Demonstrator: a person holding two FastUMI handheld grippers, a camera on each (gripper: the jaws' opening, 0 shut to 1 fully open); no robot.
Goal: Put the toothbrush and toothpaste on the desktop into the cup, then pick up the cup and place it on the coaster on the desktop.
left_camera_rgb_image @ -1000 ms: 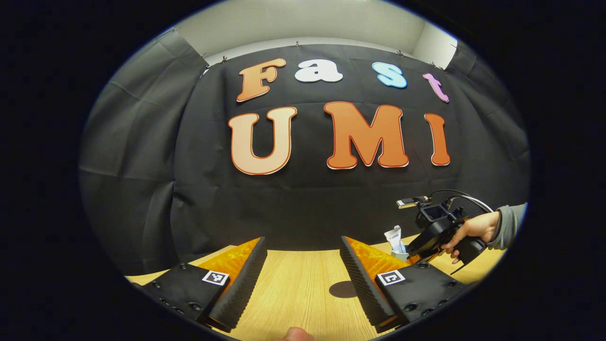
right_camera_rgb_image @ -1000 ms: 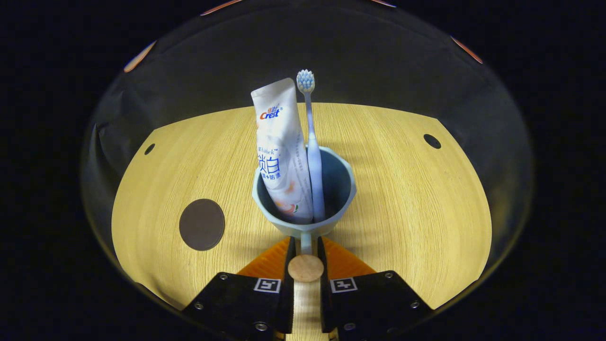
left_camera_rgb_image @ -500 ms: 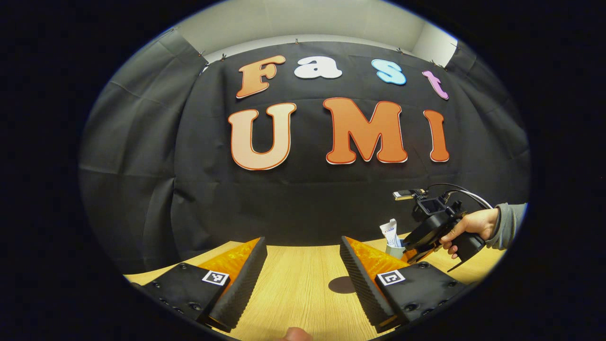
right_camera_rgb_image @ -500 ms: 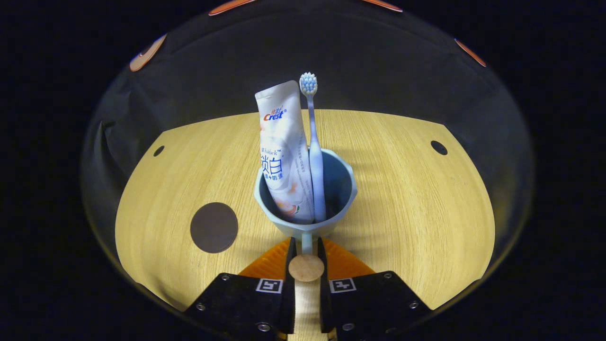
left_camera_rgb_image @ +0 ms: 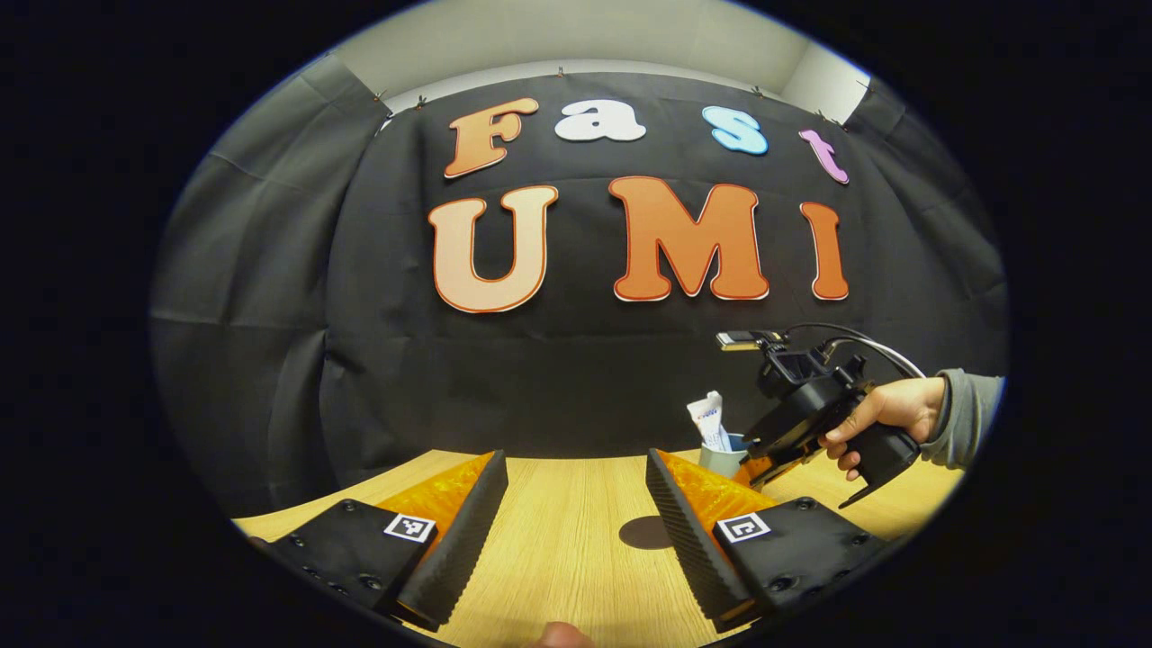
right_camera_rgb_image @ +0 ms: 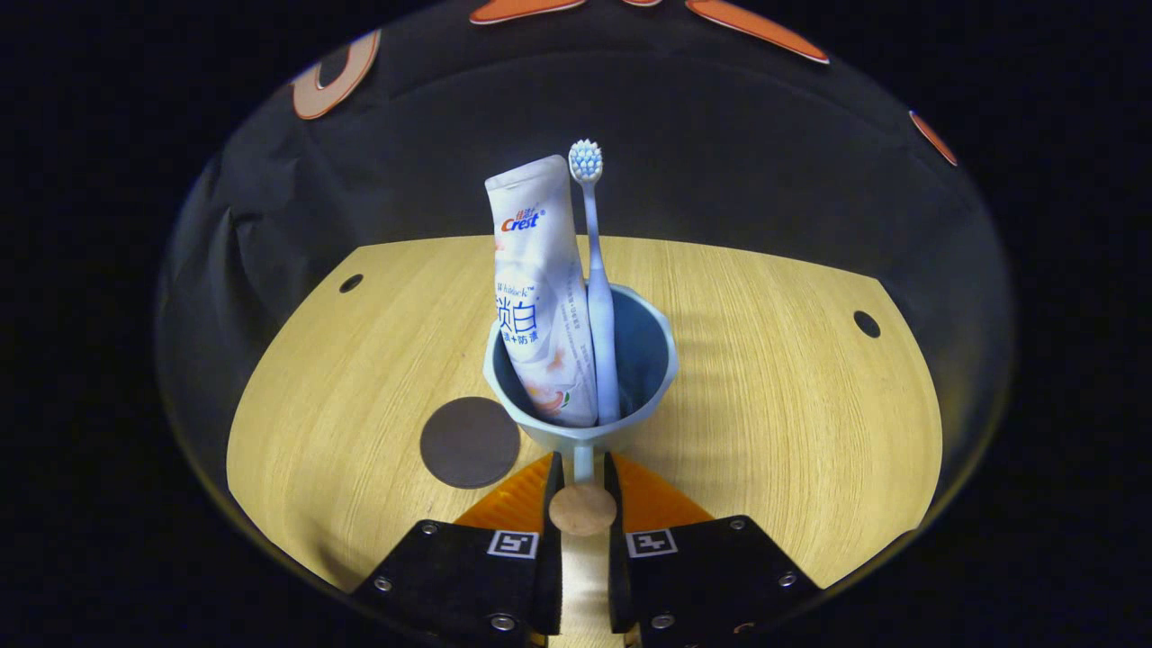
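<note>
In the right gripper view a blue-grey cup (right_camera_rgb_image: 643,360) holds a white toothpaste tube (right_camera_rgb_image: 540,297) and a pale blue toothbrush (right_camera_rgb_image: 596,297), both upright. My right gripper (right_camera_rgb_image: 581,468) is shut on the cup's handle and carries it above the wooden desktop (right_camera_rgb_image: 792,396). The dark round coaster (right_camera_rgb_image: 469,442) lies just left of and below the cup. In the left gripper view my left gripper (left_camera_rgb_image: 576,504) stands open over the desk with nothing between its fingers. The coaster (left_camera_rgb_image: 644,533) sits by its right finger. Farther right the cup (left_camera_rgb_image: 723,453) hangs in the right gripper (left_camera_rgb_image: 754,464), held by a hand (left_camera_rgb_image: 886,418).
Small dark holes (right_camera_rgb_image: 867,324) mark the desktop near its far corners, with another hole (right_camera_rgb_image: 351,283) on the left. The black cloth wall (left_camera_rgb_image: 576,378) closes the back of the booth behind the desk.
The right gripper has carried the cup up and leftward toward the coaster, which now lies much closer to the cup. The left gripper has stayed open and nearly still.
</note>
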